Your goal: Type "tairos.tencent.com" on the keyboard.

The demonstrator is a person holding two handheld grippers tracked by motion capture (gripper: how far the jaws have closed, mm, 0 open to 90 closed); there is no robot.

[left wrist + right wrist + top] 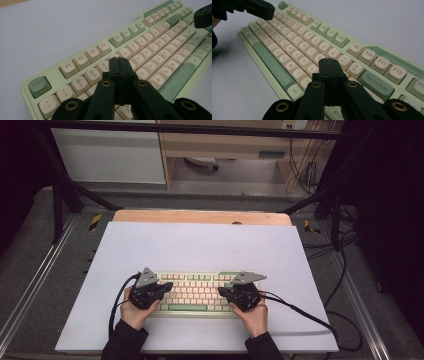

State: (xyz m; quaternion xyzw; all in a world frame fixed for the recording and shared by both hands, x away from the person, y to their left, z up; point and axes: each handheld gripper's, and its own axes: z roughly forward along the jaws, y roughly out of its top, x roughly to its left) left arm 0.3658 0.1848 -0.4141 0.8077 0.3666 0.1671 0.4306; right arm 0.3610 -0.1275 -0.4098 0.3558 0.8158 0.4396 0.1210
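Keyboard work starts at the tools: the left gripper has its jaws pressed together with nothing between them, tips poised over the number row near the 4 and 5 keys. The right gripper is likewise closed and empty, above the keys near P and L. The keyboard lies directly beneath both, its long axis running across the white mat from hand to hand. Each hand is nearer its own half, so either could likely press by dipping its tips.
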